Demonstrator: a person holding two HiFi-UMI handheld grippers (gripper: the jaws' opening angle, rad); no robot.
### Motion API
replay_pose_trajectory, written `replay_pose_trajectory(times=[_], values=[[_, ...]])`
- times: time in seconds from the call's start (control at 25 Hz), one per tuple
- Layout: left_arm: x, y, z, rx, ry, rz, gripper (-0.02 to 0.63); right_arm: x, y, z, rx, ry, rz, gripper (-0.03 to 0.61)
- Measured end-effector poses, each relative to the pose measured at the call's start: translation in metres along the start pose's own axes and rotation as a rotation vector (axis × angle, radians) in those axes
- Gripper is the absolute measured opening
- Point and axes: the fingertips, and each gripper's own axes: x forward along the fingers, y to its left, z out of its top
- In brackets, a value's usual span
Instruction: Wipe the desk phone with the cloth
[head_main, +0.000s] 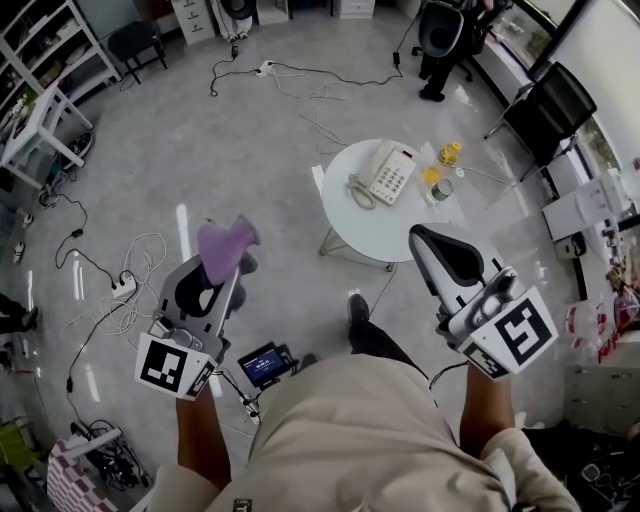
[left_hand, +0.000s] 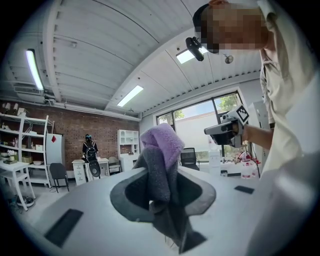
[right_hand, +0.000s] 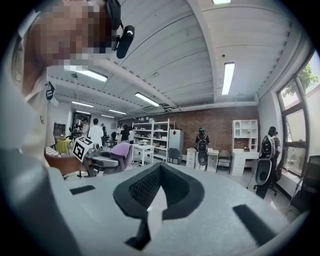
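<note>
A white desk phone (head_main: 385, 172) with a coiled cord lies on a small round white table (head_main: 375, 232) ahead of me. My left gripper (head_main: 224, 264) is raised over the floor to the left of the table, shut on a purple cloth (head_main: 224, 248) that sticks up from its tips. In the left gripper view the cloth (left_hand: 161, 152) bunches between the jaws and hangs down through them. My right gripper (head_main: 426, 238) is held up at the table's near right edge, shut with nothing in it; its closed jaws (right_hand: 159, 192) point into the room. Both grippers are away from the phone.
Small yellow items (head_main: 449, 153) and a jar (head_main: 441, 189) stand on the table right of the phone. Cables and a power strip (head_main: 124, 287) lie on the floor at left. Office chairs (head_main: 441, 30) stand behind the table, shelving (head_main: 40, 50) at far left.
</note>
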Motion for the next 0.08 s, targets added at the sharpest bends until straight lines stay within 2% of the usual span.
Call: replay_pose_trajectory(times=[0.08], values=[[-0.0023, -0.002, 0.0027, -0.001, -0.002, -0.003, 0.097, -0.0037, 0.0018, 0.0023, 0.002, 0.0, -0.004, -0.009]])
